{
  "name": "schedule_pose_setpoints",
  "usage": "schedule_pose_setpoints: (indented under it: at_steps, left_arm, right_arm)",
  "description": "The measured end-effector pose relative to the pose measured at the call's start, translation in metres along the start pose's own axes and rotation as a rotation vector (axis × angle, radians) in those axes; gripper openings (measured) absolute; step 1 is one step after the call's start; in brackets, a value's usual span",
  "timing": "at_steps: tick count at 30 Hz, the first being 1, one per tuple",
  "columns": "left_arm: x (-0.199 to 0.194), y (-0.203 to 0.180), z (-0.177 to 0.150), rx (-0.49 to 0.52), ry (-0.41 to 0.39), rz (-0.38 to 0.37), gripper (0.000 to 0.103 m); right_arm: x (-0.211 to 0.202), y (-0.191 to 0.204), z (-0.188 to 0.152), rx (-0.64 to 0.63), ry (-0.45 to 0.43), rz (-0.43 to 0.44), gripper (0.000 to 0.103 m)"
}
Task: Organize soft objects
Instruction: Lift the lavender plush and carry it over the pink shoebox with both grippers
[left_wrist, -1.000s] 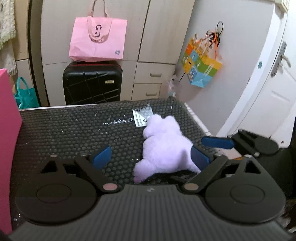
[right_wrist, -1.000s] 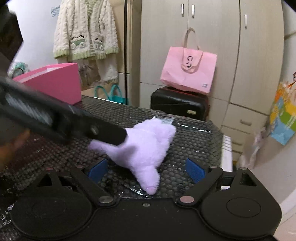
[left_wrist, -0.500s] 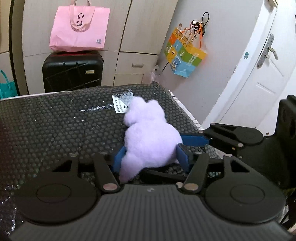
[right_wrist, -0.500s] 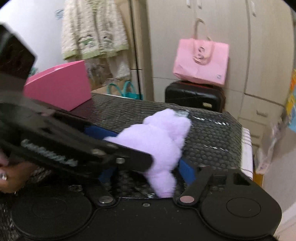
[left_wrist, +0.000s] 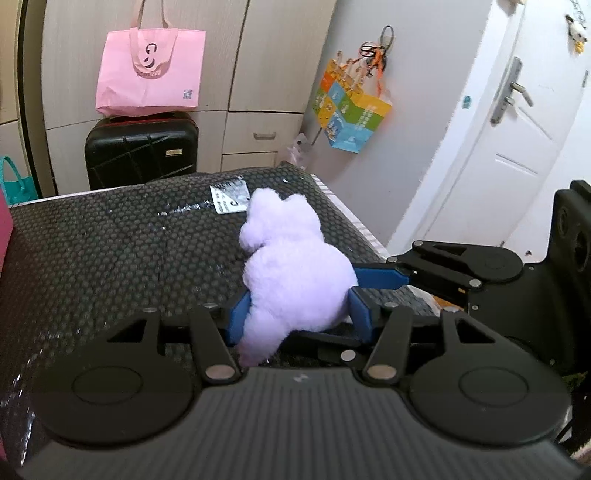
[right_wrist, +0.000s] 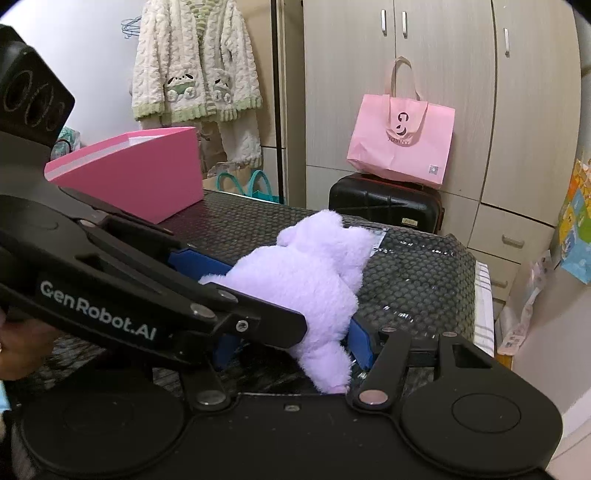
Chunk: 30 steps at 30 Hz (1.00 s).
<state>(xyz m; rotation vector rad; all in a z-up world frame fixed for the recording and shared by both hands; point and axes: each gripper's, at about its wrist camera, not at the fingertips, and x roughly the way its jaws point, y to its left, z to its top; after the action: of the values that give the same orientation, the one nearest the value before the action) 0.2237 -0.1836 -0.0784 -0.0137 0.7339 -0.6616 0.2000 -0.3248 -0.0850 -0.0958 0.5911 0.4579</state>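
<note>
While both hand-held grippers squeeze the lilac plush toy (left_wrist: 291, 273), the left hand-held gripper (right_wrist: 207, 291) reads "GenRobot.AI".

We see a raised flat surface (left_wrist: 110, 258) covered in a black sheet with a honeycomb pattern of small bubbles, glossy where light catches it. At its far right edge a white, striped layer (right_wrist: 484, 295) shows beneath the sheet. Lying directly on it: a lilac plush toy (left_wrist: 291, 273), toward the right side, near the front. Just behind the toy's head, a white printed label (left_wrist: 229, 197) lies flat on the sheet. On the left side stands a pink box (right_wrist: 147, 177), open-topped, well apart from the toy.
</note>
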Motion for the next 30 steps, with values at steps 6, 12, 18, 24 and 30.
schedule_pose_setpoints:
  at_steps: [6, 12, 18, 24, 30]
  left_arm:
    - [-0.023, -0.006, -0.018, -0.041, 0.035, 0.012, 0.057]
    - [-0.042, -0.010, -0.036, -0.043, 0.104, 0.020, 0.057]
    - [-0.065, -0.008, -0.051, -0.088, 0.153, -0.005, 0.056]
    - [-0.102, -0.003, -0.063, -0.100, 0.141, -0.030, 0.057]
    - [-0.140, 0.012, -0.079, -0.136, 0.168, -0.056, 0.057]
  right_arm:
    - [-0.015, 0.023, -0.009, 0.035, 0.012, -0.003, 0.068]
    - [-0.027, 0.047, -0.023, 0.088, 0.034, 0.004, 0.068]
    - [-0.041, 0.070, -0.032, 0.133, 0.065, 0.040, 0.067]
    - [-0.062, 0.100, -0.029, 0.108, 0.040, 0.061, 0.067]
    - [-0.078, 0.142, -0.026, 0.049, 0.040, 0.081, 0.067]
